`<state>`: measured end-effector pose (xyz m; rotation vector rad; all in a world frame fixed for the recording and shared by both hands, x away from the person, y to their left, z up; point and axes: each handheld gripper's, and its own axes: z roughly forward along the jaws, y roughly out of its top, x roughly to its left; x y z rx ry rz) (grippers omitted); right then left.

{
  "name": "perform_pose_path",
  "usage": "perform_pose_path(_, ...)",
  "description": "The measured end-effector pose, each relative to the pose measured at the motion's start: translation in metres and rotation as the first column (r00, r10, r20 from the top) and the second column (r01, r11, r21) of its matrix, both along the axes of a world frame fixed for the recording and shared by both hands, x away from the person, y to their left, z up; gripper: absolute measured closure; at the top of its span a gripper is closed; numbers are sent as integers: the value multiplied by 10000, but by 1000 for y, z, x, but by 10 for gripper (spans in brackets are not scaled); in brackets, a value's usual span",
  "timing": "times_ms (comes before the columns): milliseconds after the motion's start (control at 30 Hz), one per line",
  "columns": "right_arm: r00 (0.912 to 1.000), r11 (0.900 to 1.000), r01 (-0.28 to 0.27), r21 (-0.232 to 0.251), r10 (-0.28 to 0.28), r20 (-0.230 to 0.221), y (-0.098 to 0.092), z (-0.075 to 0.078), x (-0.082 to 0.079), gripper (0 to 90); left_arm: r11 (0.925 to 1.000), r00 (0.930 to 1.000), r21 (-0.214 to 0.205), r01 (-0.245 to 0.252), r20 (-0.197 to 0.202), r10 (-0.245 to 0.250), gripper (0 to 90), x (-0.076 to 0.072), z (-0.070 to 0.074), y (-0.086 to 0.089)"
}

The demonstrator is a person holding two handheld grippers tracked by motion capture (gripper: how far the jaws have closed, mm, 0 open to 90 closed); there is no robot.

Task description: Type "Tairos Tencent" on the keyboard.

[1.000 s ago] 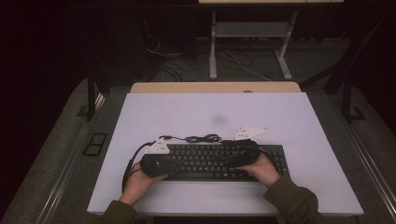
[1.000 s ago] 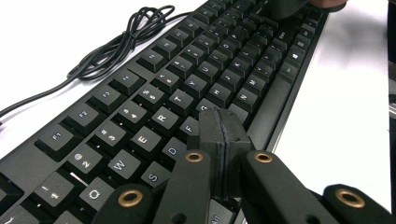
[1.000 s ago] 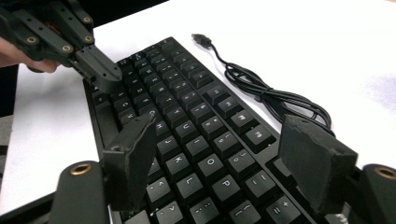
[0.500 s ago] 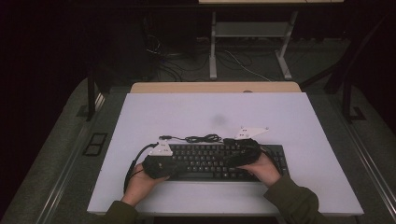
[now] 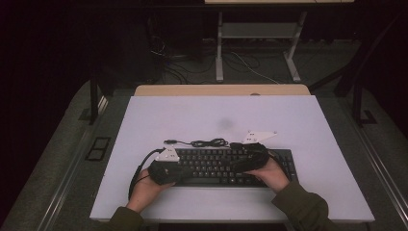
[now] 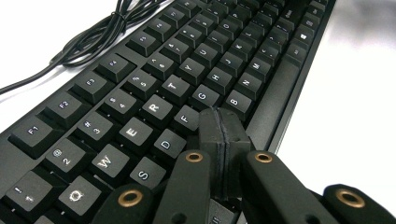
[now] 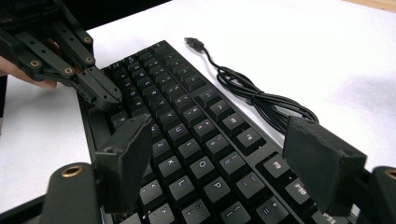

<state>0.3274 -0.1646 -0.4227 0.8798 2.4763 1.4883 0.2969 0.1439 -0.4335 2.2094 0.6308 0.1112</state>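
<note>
- Jaws pressed together on your left gripper point(image 6: 223, 140), tip poking the keyboard point(image 5: 216, 166) near F.
- Right gripper point(image 7: 224, 163) spread above; it could snag keycaps.

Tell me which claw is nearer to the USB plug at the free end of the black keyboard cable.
Left. The left claw is at the keyboard's left end, just below the USB plug; the right claw sits farther along the black keyboard.
</note>
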Motion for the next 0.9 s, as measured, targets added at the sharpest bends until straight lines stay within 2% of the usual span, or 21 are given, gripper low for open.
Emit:
perform_pose_path(433, 10000, 10000, 0, -26, 0, 14, 1, 0, 0, 238, 10000, 10000, 69, 11, -3, -11, 890, 0, -3, -1)
perform_pose_path(900, 10000, 10000, 18, 10, -18, 20, 0, 1, 0, 238, 9999, 9999, 76, -70, 83, 69, 890, 0, 0, 0)
